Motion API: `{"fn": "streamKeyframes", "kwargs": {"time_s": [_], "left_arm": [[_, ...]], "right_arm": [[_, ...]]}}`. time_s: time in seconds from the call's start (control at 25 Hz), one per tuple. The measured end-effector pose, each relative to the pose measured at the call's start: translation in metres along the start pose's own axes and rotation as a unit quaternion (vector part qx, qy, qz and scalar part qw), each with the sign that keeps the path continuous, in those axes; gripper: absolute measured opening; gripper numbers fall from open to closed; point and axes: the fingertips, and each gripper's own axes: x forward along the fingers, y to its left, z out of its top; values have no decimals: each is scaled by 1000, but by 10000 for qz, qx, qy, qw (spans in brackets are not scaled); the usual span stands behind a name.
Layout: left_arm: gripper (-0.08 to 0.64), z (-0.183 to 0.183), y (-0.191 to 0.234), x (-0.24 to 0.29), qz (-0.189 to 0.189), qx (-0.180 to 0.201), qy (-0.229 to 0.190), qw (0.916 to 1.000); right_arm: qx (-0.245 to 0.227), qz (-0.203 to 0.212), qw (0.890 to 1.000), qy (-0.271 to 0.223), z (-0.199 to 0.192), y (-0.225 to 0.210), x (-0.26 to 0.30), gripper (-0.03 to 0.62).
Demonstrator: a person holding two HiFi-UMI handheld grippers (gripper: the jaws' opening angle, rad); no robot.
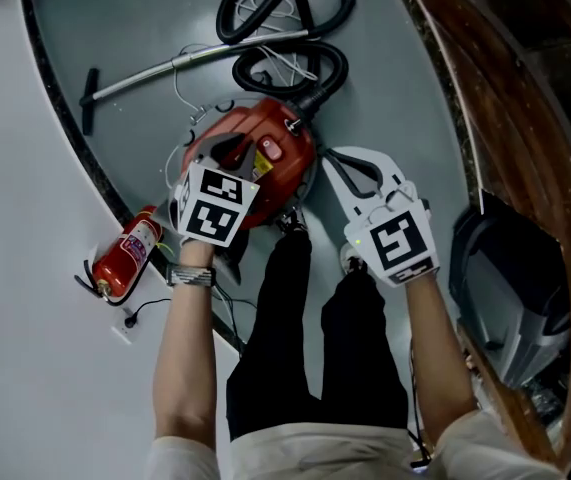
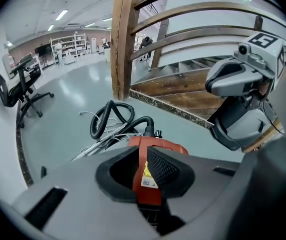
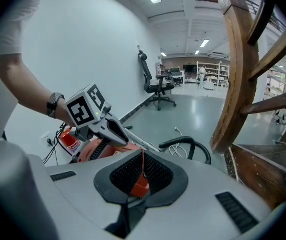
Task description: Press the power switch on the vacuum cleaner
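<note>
**Vacuum boxed in by wall edge and stair**

The red vacuum cleaner (image 1: pixel 283 168) stands on the grey floor (image 1: pixel 395 68), just in front of the person's legs (image 1: pixel 295 318). Its power switch (image 1: pixel 270 149) faces up. The left gripper (image 2: pixel 144 164) hangs over it, jaws slightly apart, pinching nothing. The right gripper (image 3: pixel 140 174) is beside it over bare floor, jaws also narrowly spread. A fire extinguisher (image 1: pixel 125 253) lies on the left by the floor's dark border (image 1: pixel 65 118). The wooden stair rail (image 1: pixel 495 98) closes off the right. The hose (image 1: pixel 285 18) coils beyond the vacuum cleaner.
</note>
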Motion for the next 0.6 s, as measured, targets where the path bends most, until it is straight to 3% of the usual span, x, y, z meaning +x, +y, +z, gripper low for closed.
{"fn": "streamKeyframes", "kwargs": {"time_s": [0.6], "left_arm": [[52, 22, -23, -38, 64, 17, -422, 9991]], "right_arm": [[-271, -40, 9993, -245, 25, 5, -33, 31]]}}
